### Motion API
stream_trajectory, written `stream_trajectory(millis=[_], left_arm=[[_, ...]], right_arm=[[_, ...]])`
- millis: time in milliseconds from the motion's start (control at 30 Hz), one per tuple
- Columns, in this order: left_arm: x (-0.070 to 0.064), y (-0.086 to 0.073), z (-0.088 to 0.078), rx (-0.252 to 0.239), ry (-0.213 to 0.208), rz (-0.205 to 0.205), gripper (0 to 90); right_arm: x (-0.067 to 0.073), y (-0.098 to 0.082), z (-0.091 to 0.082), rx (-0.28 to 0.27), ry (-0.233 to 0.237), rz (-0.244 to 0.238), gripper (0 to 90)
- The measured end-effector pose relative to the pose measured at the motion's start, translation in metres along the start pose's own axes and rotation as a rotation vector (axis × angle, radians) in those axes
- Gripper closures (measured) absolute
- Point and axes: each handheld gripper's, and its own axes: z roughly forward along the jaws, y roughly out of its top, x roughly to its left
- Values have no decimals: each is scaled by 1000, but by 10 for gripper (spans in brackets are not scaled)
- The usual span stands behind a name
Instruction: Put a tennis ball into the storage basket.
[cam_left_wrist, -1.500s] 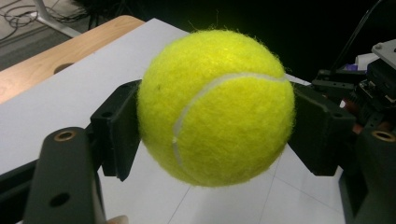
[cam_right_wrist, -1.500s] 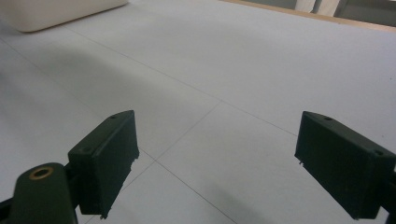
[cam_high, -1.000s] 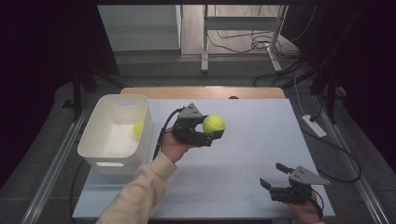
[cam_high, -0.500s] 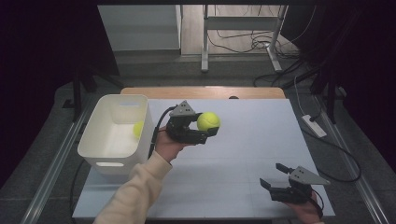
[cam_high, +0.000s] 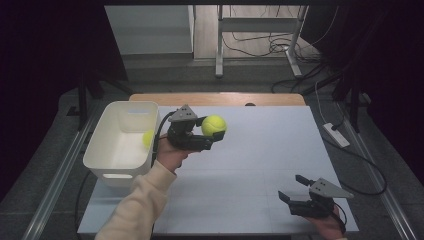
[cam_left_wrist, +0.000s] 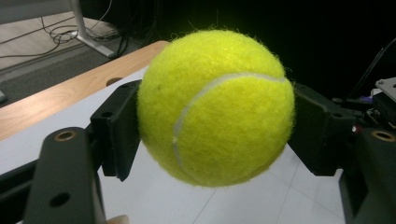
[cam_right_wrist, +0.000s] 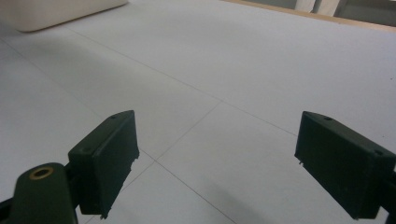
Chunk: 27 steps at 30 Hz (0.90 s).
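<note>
Counting two balls: the left gripper (cam_high: 212, 136) pinches one ball (cam_high: 214, 125) tight above the table (cam_high: 260, 150); another ball (cam_high: 148, 138) sits in the tub (cam_high: 120, 145). The right gripper (cam_high: 300, 192) gapes wide, holding nothing.

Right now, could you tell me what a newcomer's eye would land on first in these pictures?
The fuzzy yellow tennis ball, clamped in the left gripper above the white table. Next, the white plastic bin at the table's left, with a second yellow ball inside. The right gripper rests open near the front right corner.
</note>
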Motion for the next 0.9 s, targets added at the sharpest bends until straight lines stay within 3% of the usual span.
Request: stream_trajectory(millis=[900], left_arm=[[23, -2, -42, -38, 87, -33, 269]], right_arm=[[0, 0, 0, 3, -6, 0, 130]])
